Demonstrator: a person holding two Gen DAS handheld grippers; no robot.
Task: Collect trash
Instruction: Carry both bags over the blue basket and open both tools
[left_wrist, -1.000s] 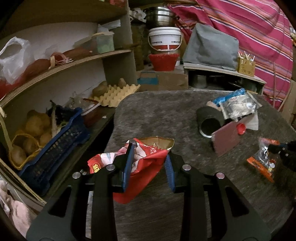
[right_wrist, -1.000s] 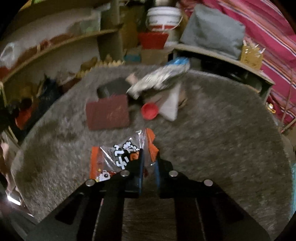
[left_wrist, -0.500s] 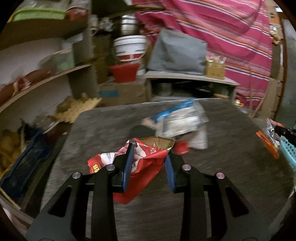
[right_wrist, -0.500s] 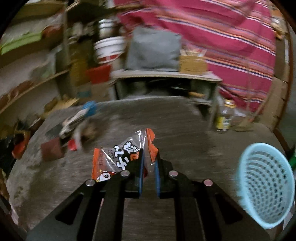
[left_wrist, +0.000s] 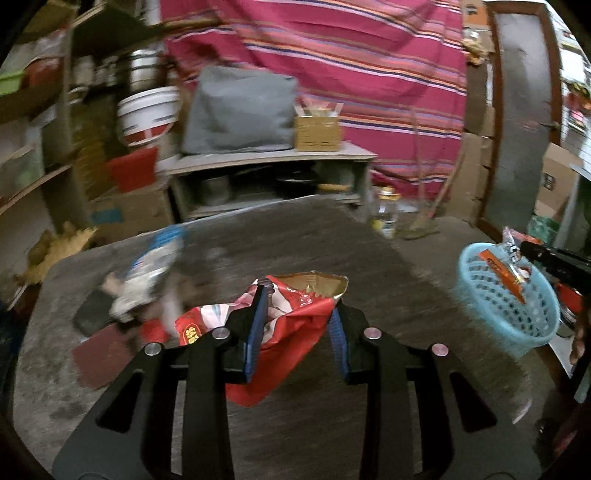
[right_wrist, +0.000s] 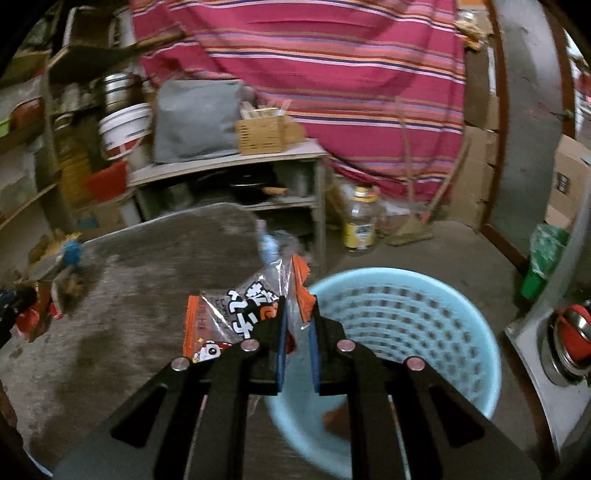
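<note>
Trash in hand, two pieces: a red snack bag (left_wrist: 291, 325) pinched between the jaws of the left gripper (left_wrist: 297, 325), hanging over the grey table (left_wrist: 295, 240), and an orange-and-clear wrapper (right_wrist: 236, 314) clamped in the nearly closed jaws of the right gripper (right_wrist: 295, 328), held at the near rim of the light-blue basket (right_wrist: 406, 325). Both look empty, thin and crinkly: featherweight, floppy, probably slick film; best gripped on a bunched fold rather than a single edge, which could slide out. On release they may flutter, so drop low over the basket mouth. More litter stays on the table: a blue-white packet (left_wrist: 155, 258), a dark red card (left_wrist: 101, 356), a red cap (left_wrist: 153, 328). Beside the basket stand a glass jar (right_wrist: 360, 221) on the floor and a shelf unit (right_wrist: 229, 177); neither blocks the basket.
</note>
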